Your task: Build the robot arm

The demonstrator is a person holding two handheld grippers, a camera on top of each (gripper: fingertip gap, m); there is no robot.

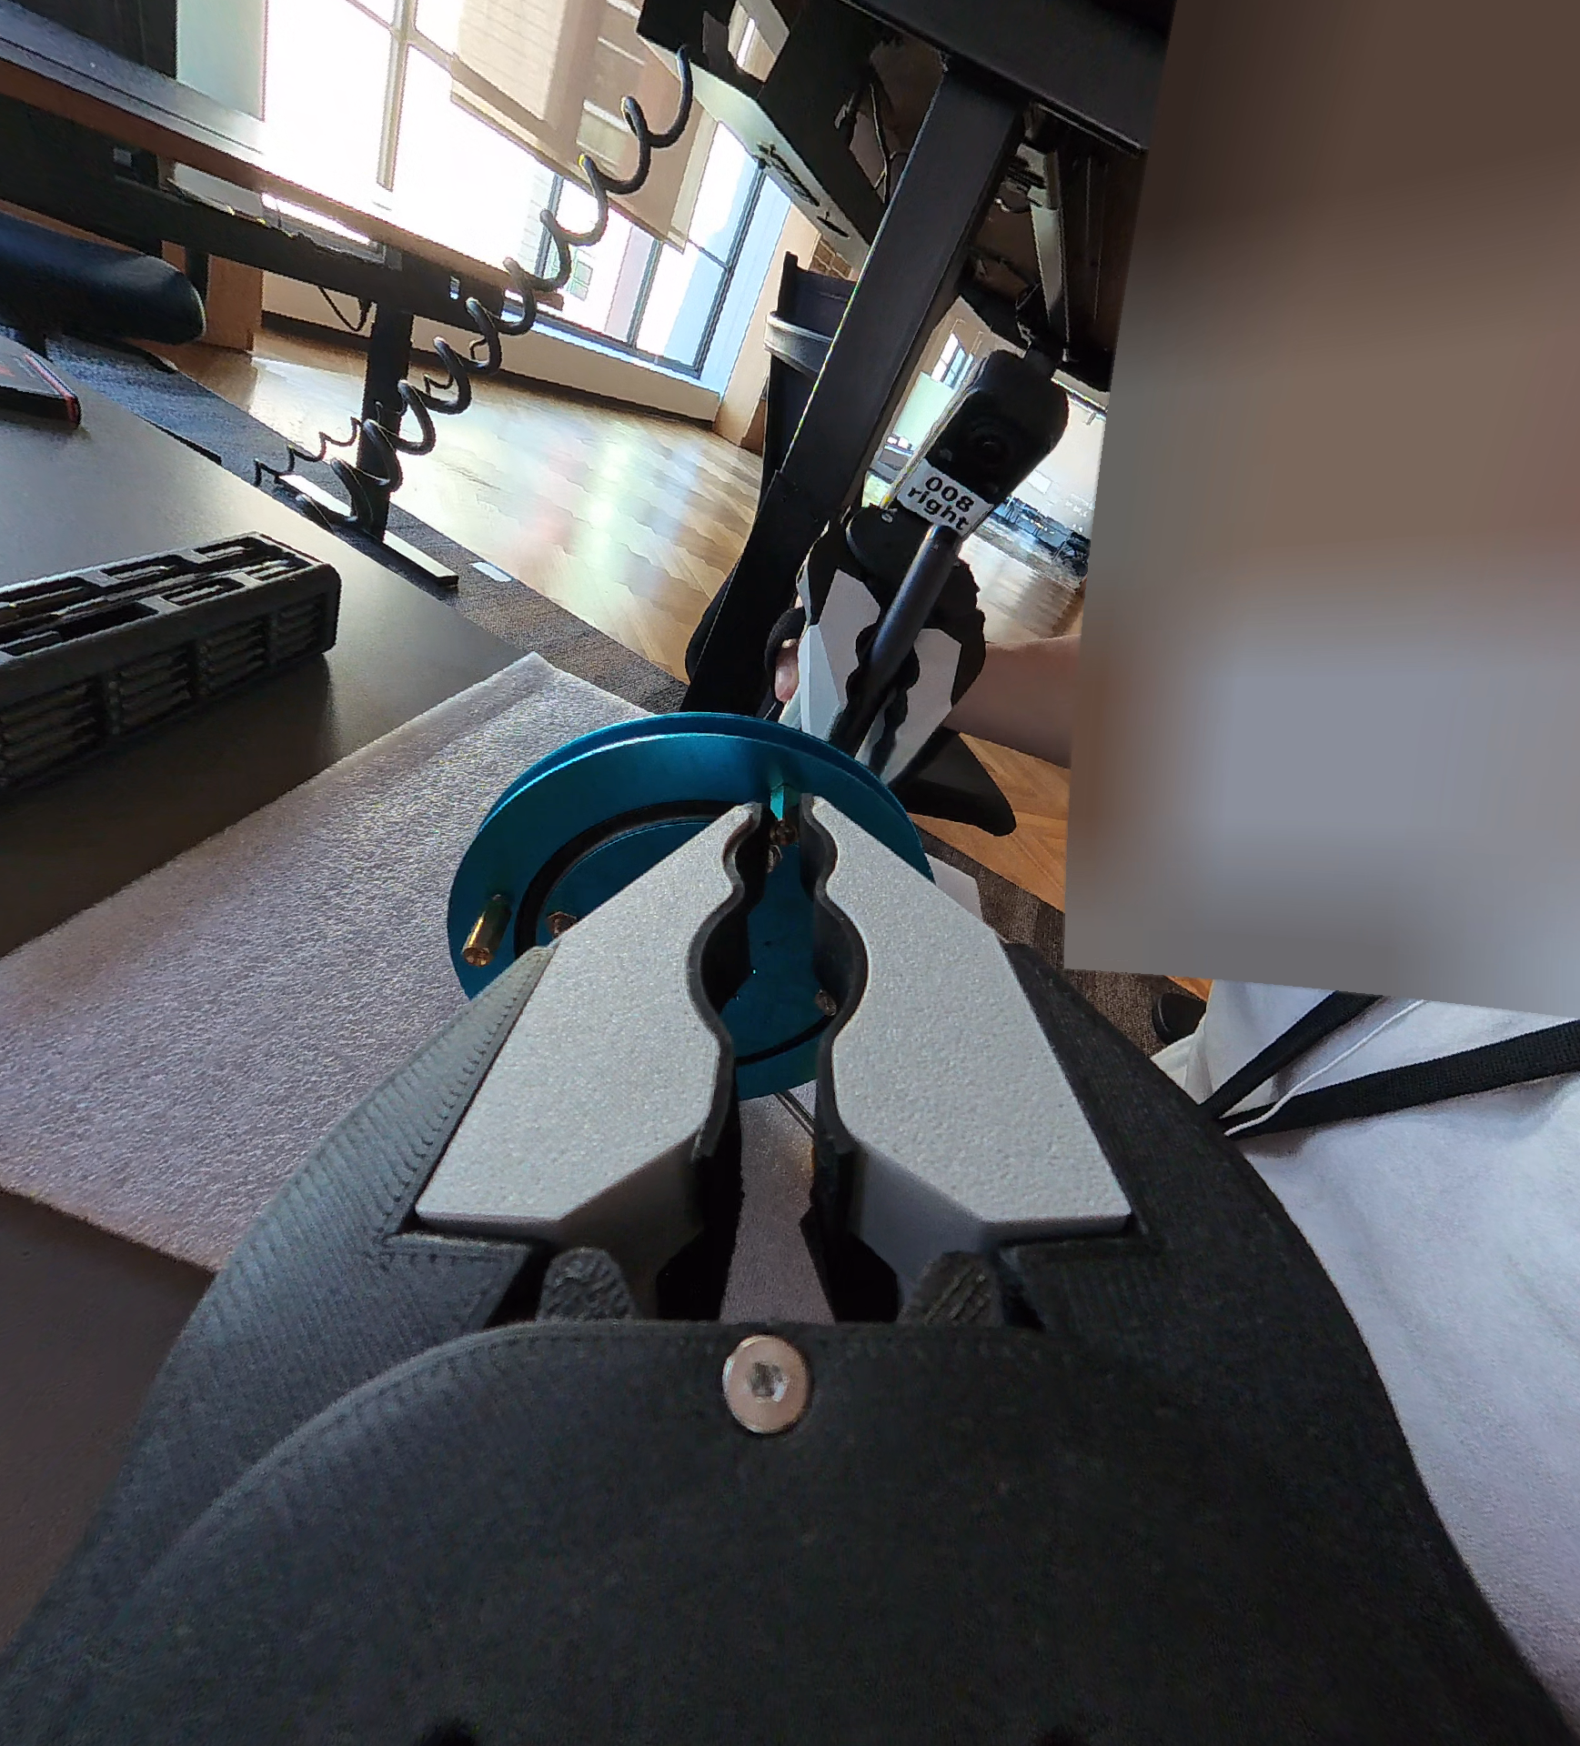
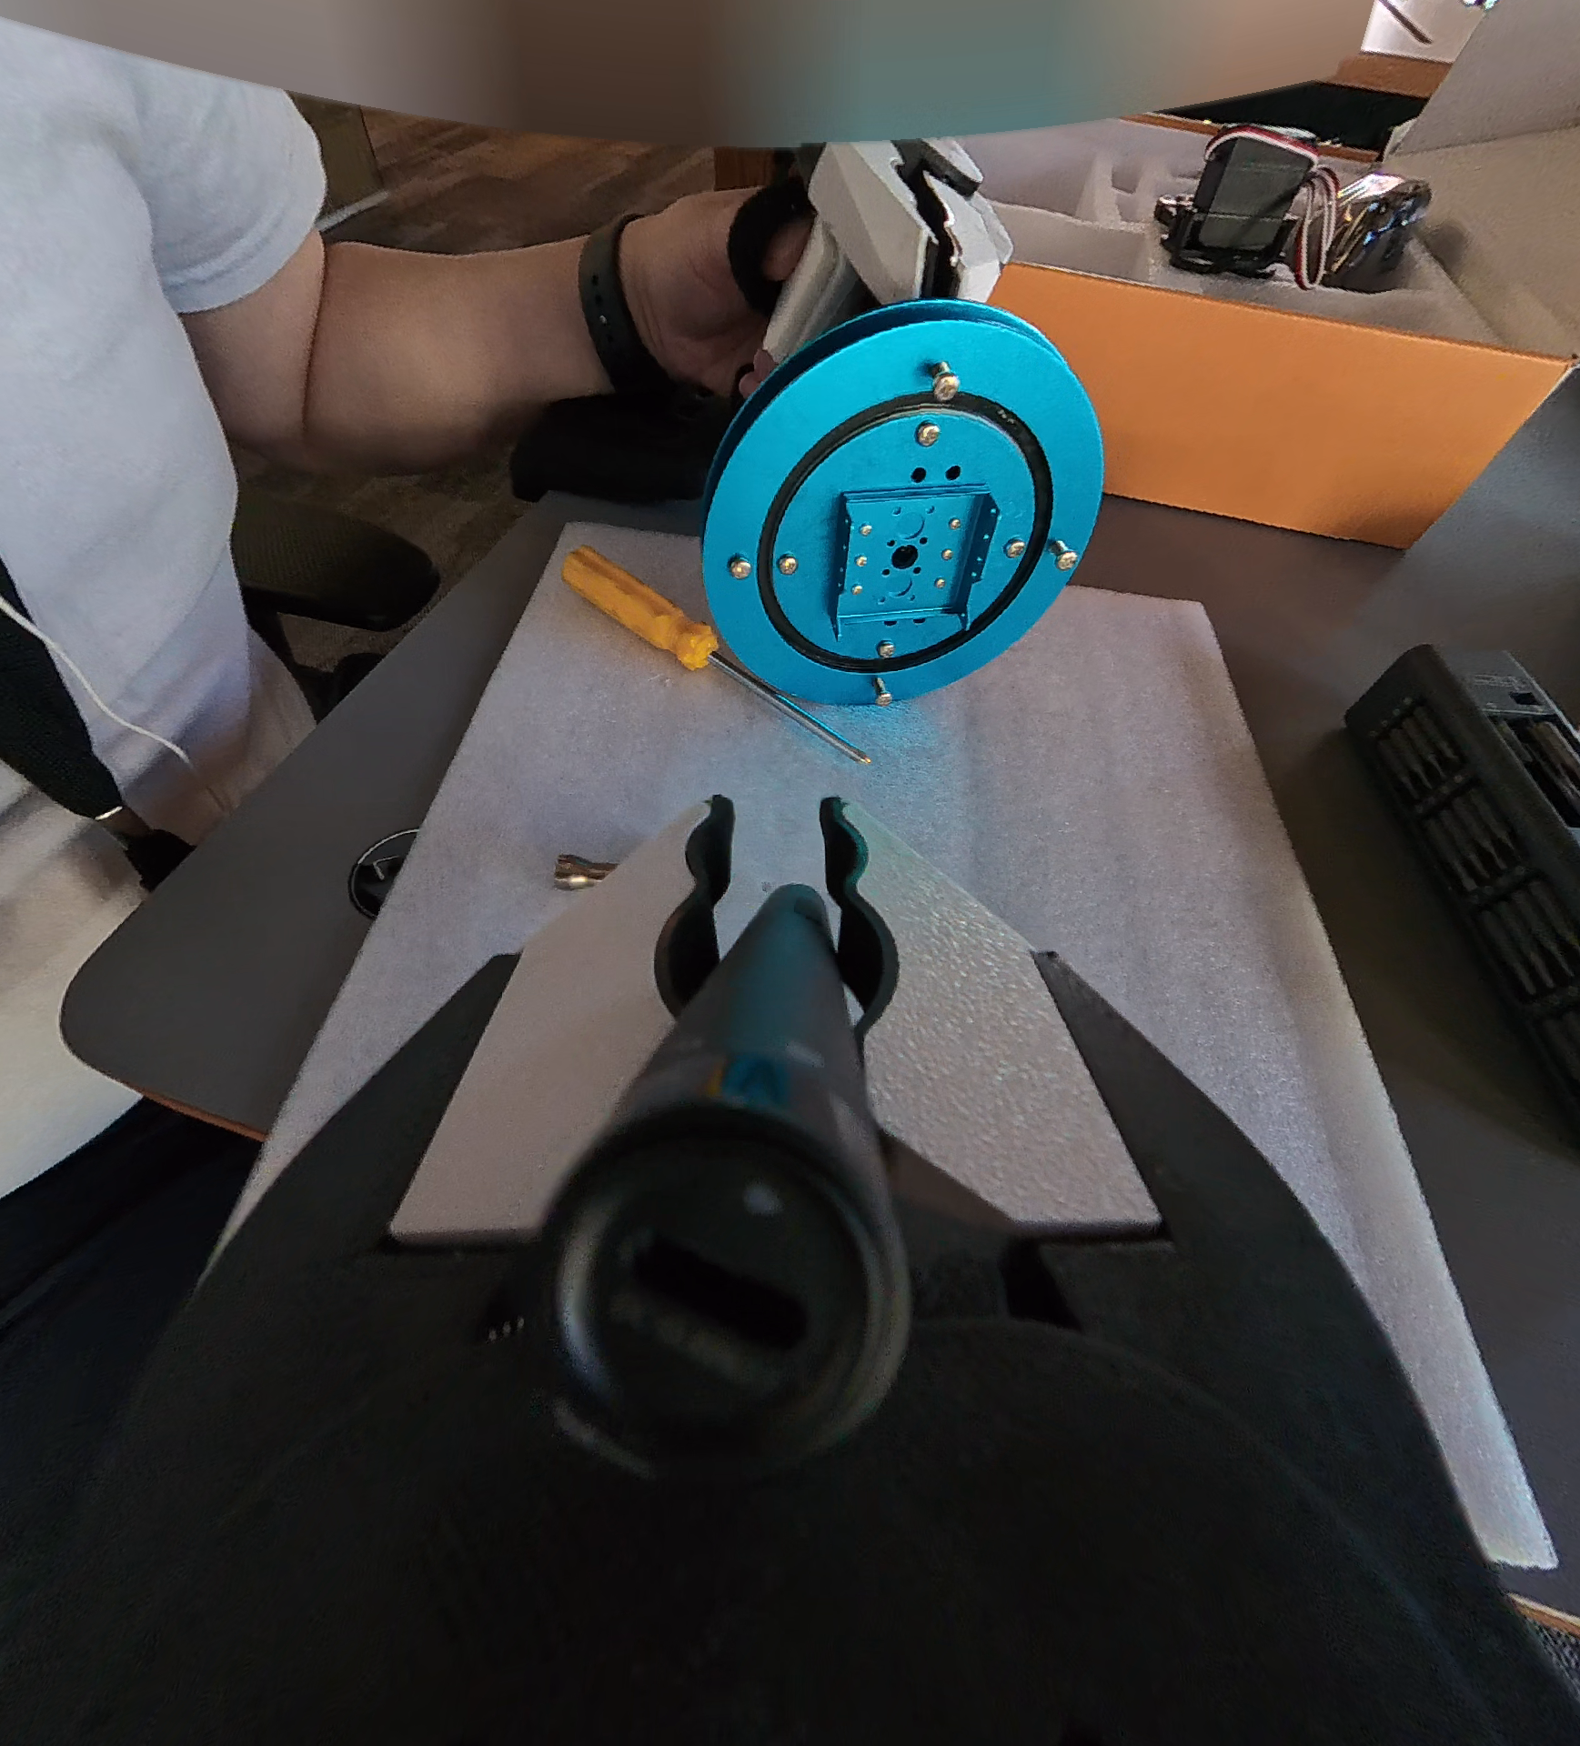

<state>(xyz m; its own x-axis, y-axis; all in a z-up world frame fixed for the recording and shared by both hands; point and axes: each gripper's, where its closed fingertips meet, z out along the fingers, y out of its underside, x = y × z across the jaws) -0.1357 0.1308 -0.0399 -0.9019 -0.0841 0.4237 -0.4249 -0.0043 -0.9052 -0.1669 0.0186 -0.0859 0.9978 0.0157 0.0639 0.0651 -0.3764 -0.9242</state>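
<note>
The left gripper point(image 1: 781, 822) was closed down on the blue disc assembly point(image 1: 578, 850), its grey fingers point(image 1: 616, 1039) pinching the upper edge so that the disc stood on its rim, lifted clear of the white foam mat point(image 1: 200, 945) rather than lying flat. Held that way, its screw-studded face was turned outward, away from the left gripper, and squarely toward the right one. In the right wrist view the blue disc assembly point(image 2: 899, 510) hung ahead of and above the right gripper point(image 2: 774, 822), well apart from it, with its black ring, square centre bracket and silver screws all open to approach. The right gripper was clamped around a dark pen-shaped driver point(image 2: 767, 1039), the barrel seated in the round notch of its jaws and pointing forward along the fingers, the tips themselves left a little apart because the barrel filled the notch behind them (the driver's working end could not be made out past the fingertips). A yellow-handled screwdriver point(image 2: 644, 614) lay on the mat just below and left of the disc, and a small loose metal part point(image 2: 583, 869) rested beside the right gripper's left finger. A black bit case point(image 2: 1513, 879) sat off to the right, and an orange box point(image 2: 1268, 416) behind the disc.
</note>
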